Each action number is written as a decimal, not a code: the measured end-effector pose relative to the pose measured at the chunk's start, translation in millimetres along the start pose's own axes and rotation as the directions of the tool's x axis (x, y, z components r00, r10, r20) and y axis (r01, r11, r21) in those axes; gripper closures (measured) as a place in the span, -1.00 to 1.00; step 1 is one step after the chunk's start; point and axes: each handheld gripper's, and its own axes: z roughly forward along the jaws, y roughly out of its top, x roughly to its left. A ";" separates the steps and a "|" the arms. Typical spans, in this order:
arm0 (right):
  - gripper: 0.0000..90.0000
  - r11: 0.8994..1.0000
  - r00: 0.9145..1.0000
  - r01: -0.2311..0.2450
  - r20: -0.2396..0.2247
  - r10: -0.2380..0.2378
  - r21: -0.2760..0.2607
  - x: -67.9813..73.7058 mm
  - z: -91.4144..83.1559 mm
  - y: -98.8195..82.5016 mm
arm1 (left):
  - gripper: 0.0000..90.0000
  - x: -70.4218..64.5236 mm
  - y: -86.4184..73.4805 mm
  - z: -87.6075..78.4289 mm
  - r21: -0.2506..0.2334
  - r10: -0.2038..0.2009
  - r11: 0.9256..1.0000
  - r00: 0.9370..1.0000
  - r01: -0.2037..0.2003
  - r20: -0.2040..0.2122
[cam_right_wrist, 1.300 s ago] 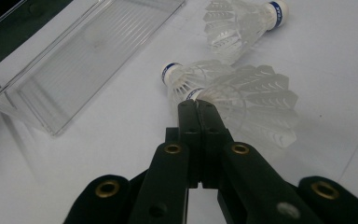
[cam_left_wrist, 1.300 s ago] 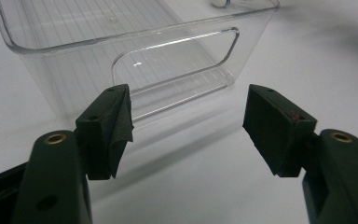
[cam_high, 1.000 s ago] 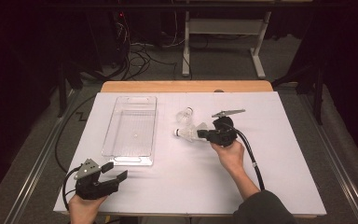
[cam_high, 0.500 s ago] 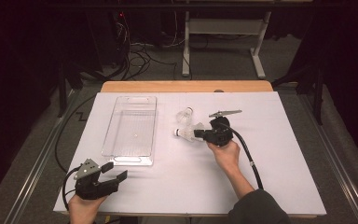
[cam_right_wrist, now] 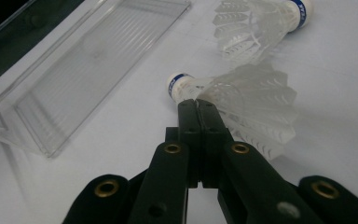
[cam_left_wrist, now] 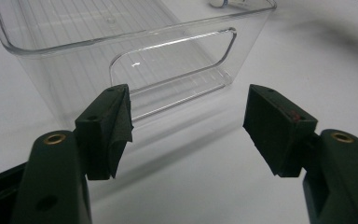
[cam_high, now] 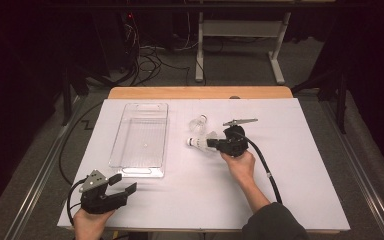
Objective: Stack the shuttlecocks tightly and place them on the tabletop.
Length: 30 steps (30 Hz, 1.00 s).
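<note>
Between the clear plastic tray (cam_high: 141, 137) and the right gripper (cam_right_wrist: 196, 105) lies a white feathered shuttlecock with a blue-banded cork (cam_right_wrist: 235, 95). Its jaws are closed tight, seemingly pinching the skirt's edge near the cork. It looks feather-light and crushable, so the firm cork is the safer hold. The left gripper (cam_left_wrist: 186, 126) gapes, empty, near the tray's end.

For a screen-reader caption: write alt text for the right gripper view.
The right gripper, its black jaws shut, pinches the feather skirt of a white shuttlecock with a blue-banded cork lying on the white table. A second white shuttlecock lies just beyond, and an empty clear plastic bin sits at left.
</note>
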 end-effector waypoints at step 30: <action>0.87 0.998 1.000 -0.005 0.023 0.003 0.057 -6.6 7.5 -11.3 | -0.27 -0.2 0.0 0.7 0.003 -0.001 1.000 1.000 0.001 0.004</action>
